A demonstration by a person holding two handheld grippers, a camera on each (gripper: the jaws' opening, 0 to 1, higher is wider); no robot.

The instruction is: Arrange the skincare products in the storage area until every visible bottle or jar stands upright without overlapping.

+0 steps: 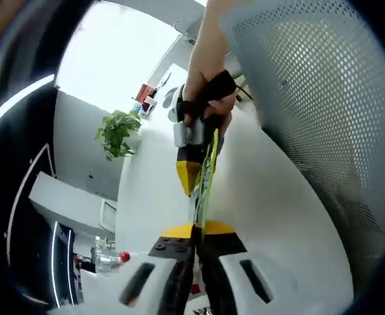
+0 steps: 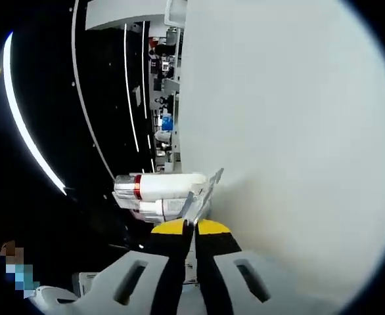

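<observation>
Bottles (image 2: 159,187) lie sideways just beyond the right gripper (image 2: 194,230), whose jaws sit closed on nothing. In the left gripper view, the left gripper (image 1: 197,233) is pinched empty too. Risk: a careless nudge could roll them off the white table (image 2: 291,131).

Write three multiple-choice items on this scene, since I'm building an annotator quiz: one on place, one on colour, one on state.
1. In the left gripper view, the potted plant shows:
A. left of the hand
B. between the jaws
C. on the mesh chair

2. In the right gripper view, the white bottle has a band that is:
A. blue
B. red
C. green

3. The right gripper is:
A. wide open
B. shut on a jar
C. shut, holding nothing

Key:
1 A, its leaves lie left of the hand.
2 B, the band is red.
3 C, the yellow tips meet.
</observation>
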